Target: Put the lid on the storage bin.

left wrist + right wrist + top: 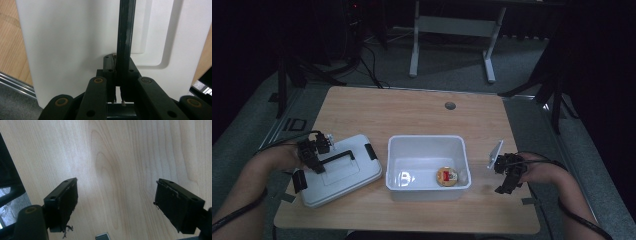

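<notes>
While the wooden surface (pixel 412 110) carries the white bin (pixel 428 167), its lid (pixel 341 170) lies left of it, the left tongs (pixel 314 156) pinching its black handle (pixel 124 45); right tongs (pixel 116 205) stand spread. Thin handle could slip, so the lid may tilt and fall.

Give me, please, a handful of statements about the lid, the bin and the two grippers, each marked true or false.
1. The left gripper is closed on the lid's black handle. True.
2. The white lid sits on top of the bin. False: it lies on the table, to the left of the white bin.
3. The right gripper holds a small can. False: its jaws stand open over bare wood with nothing between them.
4. A small round container lies inside the bin. True.
5. The bin stands between the two grippers. True.
</notes>
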`<state>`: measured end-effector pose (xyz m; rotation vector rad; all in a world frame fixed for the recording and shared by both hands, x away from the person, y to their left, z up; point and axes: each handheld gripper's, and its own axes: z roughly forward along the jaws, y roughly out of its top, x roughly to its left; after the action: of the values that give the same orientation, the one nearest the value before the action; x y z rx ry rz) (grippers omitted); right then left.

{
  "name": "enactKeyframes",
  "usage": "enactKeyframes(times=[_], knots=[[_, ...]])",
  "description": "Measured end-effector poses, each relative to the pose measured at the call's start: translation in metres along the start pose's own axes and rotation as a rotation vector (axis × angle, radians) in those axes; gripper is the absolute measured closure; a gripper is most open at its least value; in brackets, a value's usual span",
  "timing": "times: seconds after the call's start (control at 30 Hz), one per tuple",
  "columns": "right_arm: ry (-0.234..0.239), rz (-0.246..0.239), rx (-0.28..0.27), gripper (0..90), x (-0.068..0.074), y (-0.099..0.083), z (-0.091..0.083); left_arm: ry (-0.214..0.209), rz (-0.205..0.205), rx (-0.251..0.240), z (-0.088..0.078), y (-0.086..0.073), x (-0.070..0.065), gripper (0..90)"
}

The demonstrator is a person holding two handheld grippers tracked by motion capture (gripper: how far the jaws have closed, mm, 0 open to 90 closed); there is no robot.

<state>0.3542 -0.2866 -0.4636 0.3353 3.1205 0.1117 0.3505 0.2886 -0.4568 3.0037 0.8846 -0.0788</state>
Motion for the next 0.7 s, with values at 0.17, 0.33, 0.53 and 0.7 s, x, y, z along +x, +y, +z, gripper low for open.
enactKeyframes(times=[0.17,0.33,0.53,0.7], knots=[[-0.004,-0.002,-0.009,15.2,0.0,-0.001,0.0,-0.006,0.025,-0.002,-0.012,-0.009,-0.006,83.4],[-0.012,0.003,-0.005,15.1,0.0,-0.002,-0.001,0.007,0.028,-0.012,-0.025,-0.016,-0.009,83.3],[-0.008,0.004,-0.012,15.2,0.0,-0.002,-0.001,0.027,0.037,-0.015,-0.041,-0.021,-0.014,83.3],[-0.003,0.002,-0.012,15.2,-0.001,-0.002,0.0,0.038,0.059,-0.027,-0.053,-0.024,-0.018,83.3]])
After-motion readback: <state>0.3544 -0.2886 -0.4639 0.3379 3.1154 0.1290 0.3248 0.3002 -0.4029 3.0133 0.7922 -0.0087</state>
